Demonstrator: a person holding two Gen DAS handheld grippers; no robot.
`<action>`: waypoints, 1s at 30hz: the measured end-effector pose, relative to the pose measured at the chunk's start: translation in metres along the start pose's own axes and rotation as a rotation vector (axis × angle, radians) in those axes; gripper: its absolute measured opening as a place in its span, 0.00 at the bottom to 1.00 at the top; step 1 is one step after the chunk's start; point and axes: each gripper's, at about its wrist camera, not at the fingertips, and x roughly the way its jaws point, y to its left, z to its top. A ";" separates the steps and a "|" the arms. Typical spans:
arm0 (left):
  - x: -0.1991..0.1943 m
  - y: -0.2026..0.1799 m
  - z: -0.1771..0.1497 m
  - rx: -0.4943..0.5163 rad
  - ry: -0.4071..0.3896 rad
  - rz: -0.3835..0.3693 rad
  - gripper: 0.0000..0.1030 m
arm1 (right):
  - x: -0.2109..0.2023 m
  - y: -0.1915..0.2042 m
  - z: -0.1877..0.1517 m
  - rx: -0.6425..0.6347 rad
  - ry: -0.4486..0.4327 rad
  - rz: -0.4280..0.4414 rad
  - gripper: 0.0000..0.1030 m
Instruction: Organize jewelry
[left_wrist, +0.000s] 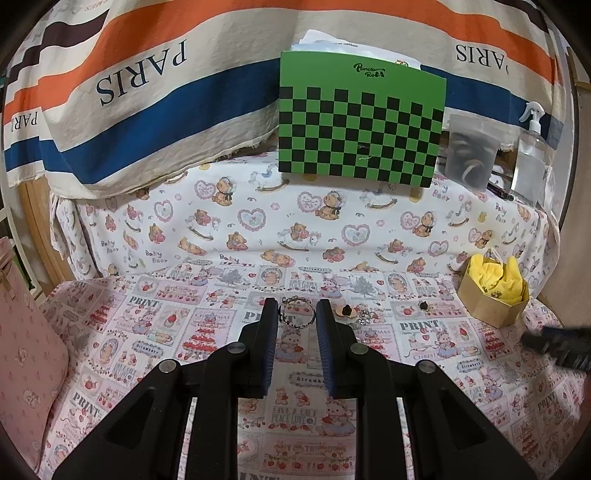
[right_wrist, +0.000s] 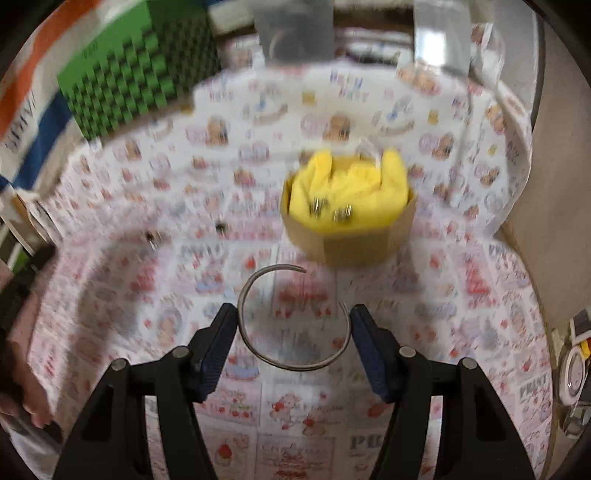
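Observation:
In the left wrist view my left gripper (left_wrist: 297, 314) is shut on a small silver ring (left_wrist: 297, 312), pinched between its fingertips just above the printed cloth. Loose small pieces lie to its right: a gold and dark stud (left_wrist: 347, 312), a sparkly silver piece (left_wrist: 364, 319) and a dark stud (left_wrist: 423, 305). My right gripper (right_wrist: 293, 317) is shut on an open silver bangle (right_wrist: 291, 363), with both pads touching its sides. Ahead of it stands a brown paper box (right_wrist: 351, 245) lined with yellow tissue, with small metal pieces (right_wrist: 332, 210) on the tissue. The right wrist view is motion-blurred.
A green checkered box (left_wrist: 360, 122), a clear tub (left_wrist: 471, 151) and a spray bottle (left_wrist: 532, 155) stand at the back. The brown paper box (left_wrist: 491, 310) sits at the right. A pink bag (left_wrist: 26, 350) lies at the left edge. A striped cloth hangs behind.

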 end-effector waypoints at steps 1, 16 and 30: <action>-0.001 0.000 0.000 -0.002 -0.005 0.001 0.19 | -0.006 -0.004 0.004 0.010 -0.029 0.004 0.59; 0.003 -0.006 -0.001 0.028 -0.005 0.015 0.19 | 0.038 -0.046 0.066 0.073 -0.198 0.025 0.60; 0.008 -0.057 0.019 0.091 0.017 -0.074 0.19 | 0.006 -0.062 0.062 0.092 -0.276 0.211 0.68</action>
